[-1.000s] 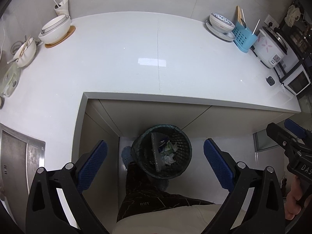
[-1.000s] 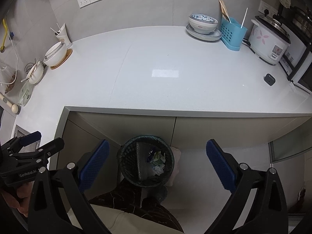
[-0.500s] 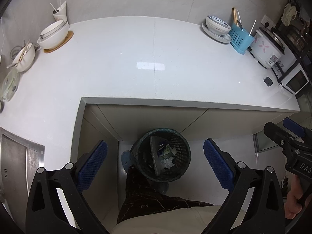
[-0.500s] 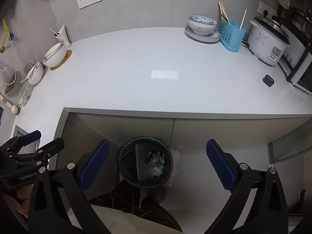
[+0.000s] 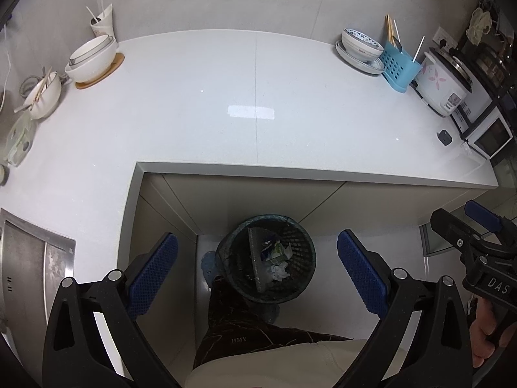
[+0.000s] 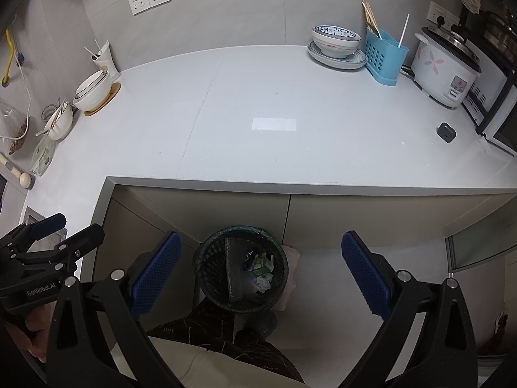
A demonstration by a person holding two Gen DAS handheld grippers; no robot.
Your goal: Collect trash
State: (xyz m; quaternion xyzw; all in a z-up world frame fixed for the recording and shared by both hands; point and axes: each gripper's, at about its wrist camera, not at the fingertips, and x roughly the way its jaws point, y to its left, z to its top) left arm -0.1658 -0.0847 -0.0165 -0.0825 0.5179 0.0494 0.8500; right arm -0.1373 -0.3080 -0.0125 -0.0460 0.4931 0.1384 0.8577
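Note:
A dark mesh trash bin (image 5: 266, 258) stands on the floor below the white counter edge; it also shows in the right wrist view (image 6: 240, 273). Inside lie a green-white carton (image 5: 278, 252), crumpled white paper (image 5: 279, 271) and a grey cardboard piece (image 5: 257, 258). My left gripper (image 5: 257, 270) is open and empty, held high above the bin. My right gripper (image 6: 260, 273) is open and empty, also above the bin. Each gripper shows at the edge of the other's view.
The white L-shaped counter (image 5: 226, 97) carries bowls on a wooden coaster (image 5: 92, 59) at the back left, a bowl on plates (image 5: 360, 47), a blue utensil caddy (image 5: 399, 68), a rice cooker (image 5: 442, 84) and a small dark box (image 5: 444, 136). A steel sink (image 5: 29, 268) lies at left.
Both grippers have risen and drawn back a little; the counter and bin look smaller and more of the back wall shows. Both stay open and empty.

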